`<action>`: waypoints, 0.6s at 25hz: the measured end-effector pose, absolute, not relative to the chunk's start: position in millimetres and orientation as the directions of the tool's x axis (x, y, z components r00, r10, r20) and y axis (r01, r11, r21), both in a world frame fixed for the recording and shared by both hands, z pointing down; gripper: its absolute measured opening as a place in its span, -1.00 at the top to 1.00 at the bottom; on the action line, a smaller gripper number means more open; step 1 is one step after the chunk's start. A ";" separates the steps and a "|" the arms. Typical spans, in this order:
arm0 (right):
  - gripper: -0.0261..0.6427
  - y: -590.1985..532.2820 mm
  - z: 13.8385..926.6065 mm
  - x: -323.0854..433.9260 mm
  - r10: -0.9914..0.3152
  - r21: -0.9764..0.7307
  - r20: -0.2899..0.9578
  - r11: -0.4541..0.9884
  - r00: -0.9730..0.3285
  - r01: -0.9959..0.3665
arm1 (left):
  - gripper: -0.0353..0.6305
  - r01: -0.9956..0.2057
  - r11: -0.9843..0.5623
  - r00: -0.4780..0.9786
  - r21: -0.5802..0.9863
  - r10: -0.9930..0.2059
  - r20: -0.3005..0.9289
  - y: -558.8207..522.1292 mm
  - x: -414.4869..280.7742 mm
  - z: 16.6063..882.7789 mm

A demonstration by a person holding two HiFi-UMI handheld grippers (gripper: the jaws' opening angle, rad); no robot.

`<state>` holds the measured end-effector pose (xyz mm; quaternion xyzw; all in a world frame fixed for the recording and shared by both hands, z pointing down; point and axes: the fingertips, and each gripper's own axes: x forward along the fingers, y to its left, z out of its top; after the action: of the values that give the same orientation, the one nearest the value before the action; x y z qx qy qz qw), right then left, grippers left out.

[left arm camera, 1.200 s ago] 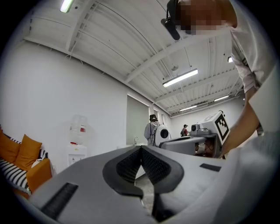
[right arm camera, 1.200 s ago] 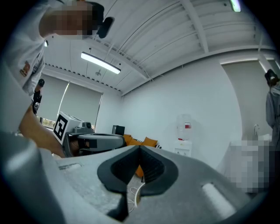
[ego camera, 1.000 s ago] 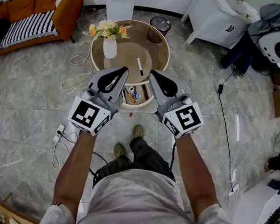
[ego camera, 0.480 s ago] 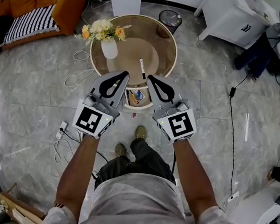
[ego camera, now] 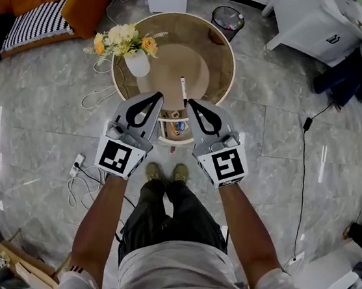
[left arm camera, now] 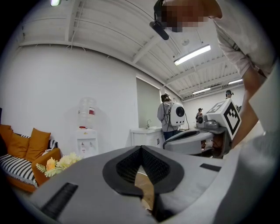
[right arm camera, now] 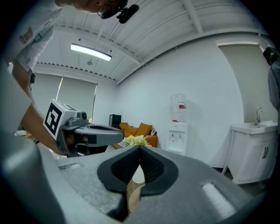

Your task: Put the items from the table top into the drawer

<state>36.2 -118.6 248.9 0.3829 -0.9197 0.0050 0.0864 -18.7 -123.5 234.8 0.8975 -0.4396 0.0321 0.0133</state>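
Both grippers have come in toward the table over the last second, and the person's shoes (ego camera: pixel 166 172), one ahead of the other before, now stand side by side on the grey tiled floor. Just ahead of the shoes, the left gripper (ego camera: pixel 156 97) and the right gripper (ego camera: pixel 191 104) are held next to each other, roughly level. Each has its jaws pressed together with nothing between them.

Between the two gripper tips sits the drawer (ego camera: pixel 170 138), pulled out from under the round table (ego camera: pixel 213 43) and open. A few small coloured items lie inside it, too small to tell apart. The tips flank the drawer without touching it.

One item remains on the table top: a white pen (ego camera: pixel 182 90) near the front edge, just beyond the drawer. Farther left on the same top stands a white vase (ego camera: pixel 137 64) holding yellow and orange flowers (ego camera: pixel 124 36).

Past the table, a dark bin (ego camera: pixel 227 21) stands on the floor – and off at the far left is a striped sofa (ego camera: pixel 35 22) with orange cushions.
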 end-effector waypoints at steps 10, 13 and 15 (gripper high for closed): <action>0.92 -161.7 327.0 25.2 -0.721 0.050 0.264 0.674 -0.641 -0.737 | 0.89 -0.757 -0.653 0.649 0.023 -0.748 0.139 -161.2 -18.0 316.5; 0.92 -168.7 350.4 21.8 -0.722 0.053 0.304 0.664 -0.621 -0.746 | 0.89 -0.755 -0.655 0.651 0.032 -0.743 0.155 -171.1 -21.4 337.3; 0.92 -173.2 366.3 22.1 -0.726 0.049 0.334 0.651 -0.601 -0.758 | 0.89 -0.751 -0.659 0.655 0.034 -0.738 0.164 -177.0 -21.7 349.2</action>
<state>22.1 -173.2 366.3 0.4151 -0.8935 0.0490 0.1641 -21.7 -177.0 349.2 0.9083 -0.4098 0.0680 0.0491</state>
